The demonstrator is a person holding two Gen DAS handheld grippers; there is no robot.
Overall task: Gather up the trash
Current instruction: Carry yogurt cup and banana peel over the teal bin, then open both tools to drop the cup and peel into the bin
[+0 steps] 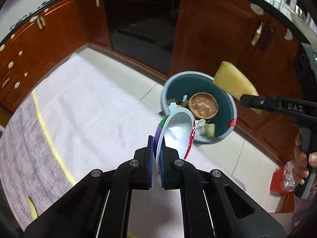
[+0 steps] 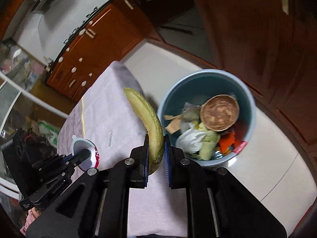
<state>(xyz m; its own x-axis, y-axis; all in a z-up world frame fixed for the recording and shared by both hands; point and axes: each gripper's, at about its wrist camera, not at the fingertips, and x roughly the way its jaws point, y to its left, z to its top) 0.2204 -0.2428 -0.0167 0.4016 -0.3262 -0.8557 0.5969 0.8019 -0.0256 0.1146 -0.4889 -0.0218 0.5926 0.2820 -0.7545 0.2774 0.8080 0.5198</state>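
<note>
A round blue trash bin (image 1: 231,107) (image 2: 250,103) stands on the tiled floor beside the table, holding a brown round lid, crumpled white paper and scraps. My left gripper (image 1: 158,148) is shut on the rim of an empty white yogurt cup (image 1: 178,130) with a red and purple label, held over the table edge near the bin. My right gripper (image 2: 155,148) is shut on a yellow-green melon rind (image 2: 146,119). In the left wrist view the melon rind (image 1: 233,81) hangs above the bin's far rim. The right wrist view shows the yogurt cup (image 2: 84,146) at lower left.
A table with a pale lilac cloth (image 1: 79,109) (image 2: 111,119) fills the left side. Brown wooden cabinets (image 1: 39,49) and a dark oven front (image 1: 142,23) line the back. A person's hand (image 1: 303,158) grips the right tool. A red packet (image 1: 281,180) lies below it.
</note>
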